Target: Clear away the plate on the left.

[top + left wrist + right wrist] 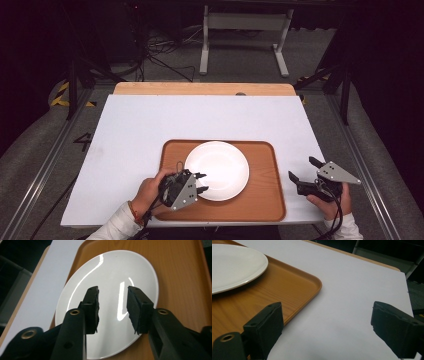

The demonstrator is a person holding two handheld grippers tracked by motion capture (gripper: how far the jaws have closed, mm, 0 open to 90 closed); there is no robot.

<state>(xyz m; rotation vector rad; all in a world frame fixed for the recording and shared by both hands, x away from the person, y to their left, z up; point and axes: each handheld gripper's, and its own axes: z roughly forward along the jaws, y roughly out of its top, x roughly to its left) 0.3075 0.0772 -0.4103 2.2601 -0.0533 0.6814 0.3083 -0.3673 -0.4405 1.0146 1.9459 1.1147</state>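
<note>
A white-topped table (150, 125) with a bare wooden strip along its far edge carries a brown wooden tray (265, 200) near the person's side. A round white plate (220, 167) lies flat on the tray, left of the tray's middle, with bare wood around it. The left gripper (201, 182), held in the person's left hand (147, 192), hovers over the plate's near left rim; in the left gripper view its jaws stand a little apart above the glossy plate (110, 277), with nothing between them. The right gripper (303, 169), held in the right hand (330, 202), sits over the white tabletop just beside the tray's right edge, well apart from the plate. In the right gripper view its jaws are spread wide and empty, with the tray's rounded corner (312, 282) to their left.
</note>
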